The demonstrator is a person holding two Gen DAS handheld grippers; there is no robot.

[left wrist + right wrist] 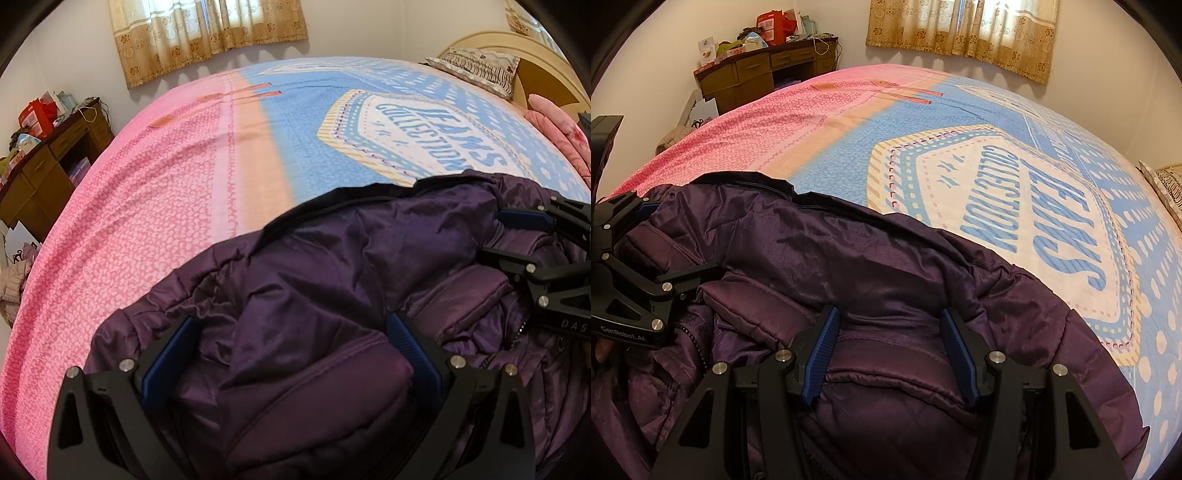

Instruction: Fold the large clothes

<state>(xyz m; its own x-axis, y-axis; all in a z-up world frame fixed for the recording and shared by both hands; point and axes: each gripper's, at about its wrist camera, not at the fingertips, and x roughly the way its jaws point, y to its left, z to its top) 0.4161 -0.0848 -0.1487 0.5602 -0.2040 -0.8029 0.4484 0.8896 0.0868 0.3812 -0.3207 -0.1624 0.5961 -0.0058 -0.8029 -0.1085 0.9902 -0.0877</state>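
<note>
A big purple puffy jacket (332,280) lies on the bed (155,206), near the edge closest to us. It is bunched up and lumpy. One side looks turned over, so the shiny inside shows on top, and a dark zipper edge runs along the far side. So the folding looks like it has only begun. I think most of the job is left: the jacket needs to be laid flat, then the sides and sleeves folded in. I cannot see the sleeves clearly, so I cannot say where they are.

The left tool (291,350) sits low over the jacket with its two blue pads wide apart. A thick roll of jacket lies between the pads, but they do not seem to squeeze it.

The right tool (890,350) is close beside it, over the other half of the jacket. Its pads are apart too, with a puffy fold between them. The pads may brush the cloth, but I cannot tell if they pinch it.

There are no boxes or baskets on the bed. Far away, a brown counter (753,74) by the wall has bags and small boxes piled on top. I cannot tell what is in them.
</note>
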